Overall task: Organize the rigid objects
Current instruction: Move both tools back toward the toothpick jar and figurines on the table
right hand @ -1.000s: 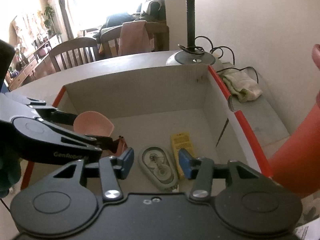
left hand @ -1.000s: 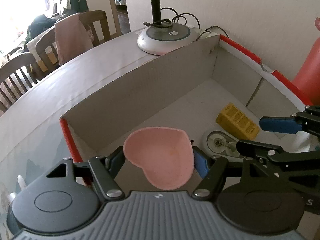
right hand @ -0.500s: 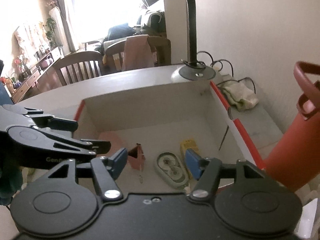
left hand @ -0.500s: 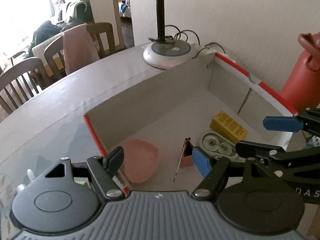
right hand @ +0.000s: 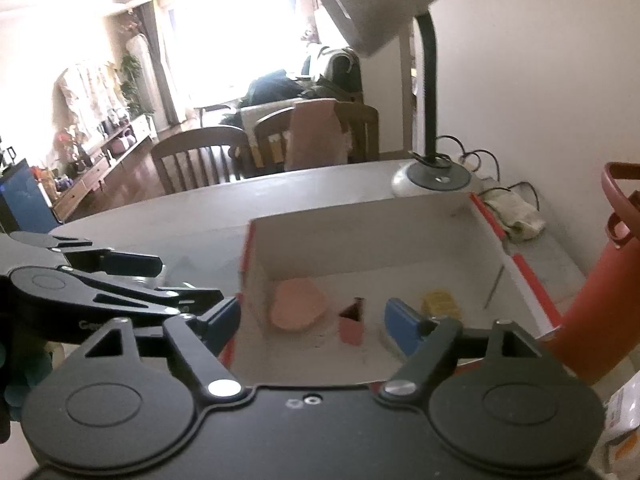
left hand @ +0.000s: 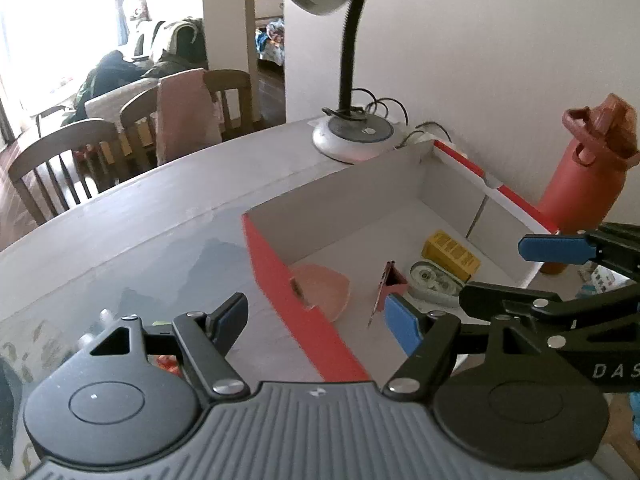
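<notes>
Two handheld grippers hover above and short of an open cardboard box (left hand: 448,184) with red outer walls on a pale desk (left hand: 152,216). The left gripper (left hand: 316,318), its blue-padded jaws apart and empty, straddles the box's near-left wall; the pink heart-shaped dish (left hand: 324,288) lies on the box floor just ahead of it, against that wall. The right gripper (right hand: 312,320) has just been opening its jaws, with nothing between them; the dish and a small pink clip (right hand: 352,326) show through the gap, lying well below. A white correction-tape dispenser (left hand: 434,282) and a yellow packet (left hand: 450,250) rest further right in the box. A gooseneck lamp (right hand: 430,178) stands behind the box, a red bottle (left hand: 580,184) to its right.
</notes>
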